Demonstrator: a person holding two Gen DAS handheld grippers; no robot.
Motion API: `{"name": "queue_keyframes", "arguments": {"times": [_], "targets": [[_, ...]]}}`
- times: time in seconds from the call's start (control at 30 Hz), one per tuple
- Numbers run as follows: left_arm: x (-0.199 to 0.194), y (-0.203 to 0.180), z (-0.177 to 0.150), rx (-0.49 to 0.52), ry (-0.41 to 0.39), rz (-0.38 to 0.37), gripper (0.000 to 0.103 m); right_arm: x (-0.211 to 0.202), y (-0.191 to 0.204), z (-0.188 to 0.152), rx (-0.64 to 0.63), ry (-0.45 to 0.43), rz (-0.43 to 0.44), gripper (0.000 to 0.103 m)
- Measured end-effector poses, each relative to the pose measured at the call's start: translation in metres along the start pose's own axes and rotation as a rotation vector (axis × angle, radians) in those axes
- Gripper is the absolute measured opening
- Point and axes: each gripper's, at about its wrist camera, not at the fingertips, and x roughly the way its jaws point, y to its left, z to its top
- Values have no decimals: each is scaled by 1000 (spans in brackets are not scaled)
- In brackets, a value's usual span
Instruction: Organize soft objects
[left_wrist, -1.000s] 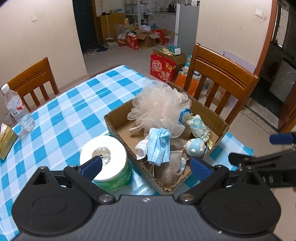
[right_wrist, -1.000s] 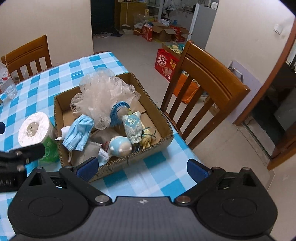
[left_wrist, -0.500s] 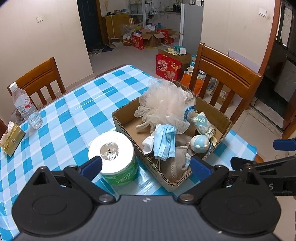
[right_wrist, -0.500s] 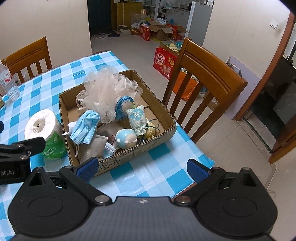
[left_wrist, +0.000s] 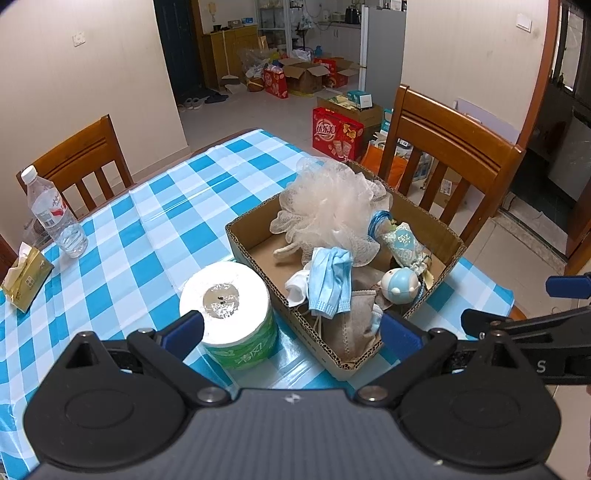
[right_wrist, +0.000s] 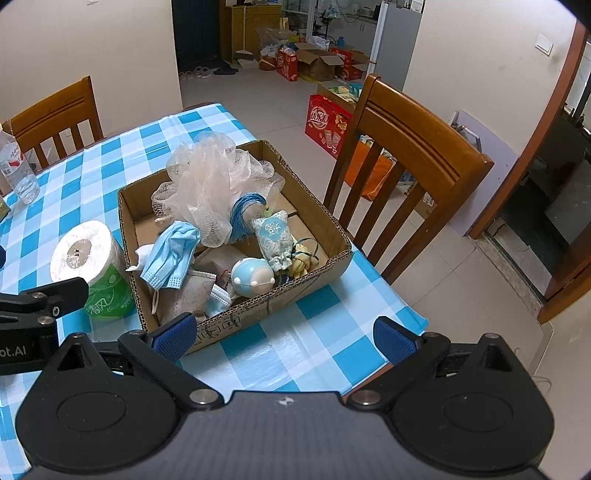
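A cardboard box on the blue checked table holds a cream mesh bath pouf, a blue face mask, a grey mask, a patterned sachet and a round blue toy. A toilet paper roll stands left of the box. My left gripper is open and empty, above the near edge of the box and roll. My right gripper is open and empty, near the box's front side.
A water bottle and a yellow tissue pack stand at the table's left. Wooden chairs stand right of and behind the table. The table edge lies close to the box. Cartons sit on the floor beyond.
Both grippers have drawn back and up from the box, so more of the table shows. Both stay open and empty. The objects have not moved.
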Motion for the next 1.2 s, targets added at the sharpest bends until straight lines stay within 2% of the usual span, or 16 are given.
{"name": "queue_keyframes", "arguments": {"times": [1.2], "targets": [[-2, -4, 1, 2, 7, -4, 101, 2, -4, 2, 7, 3, 8, 103]]}}
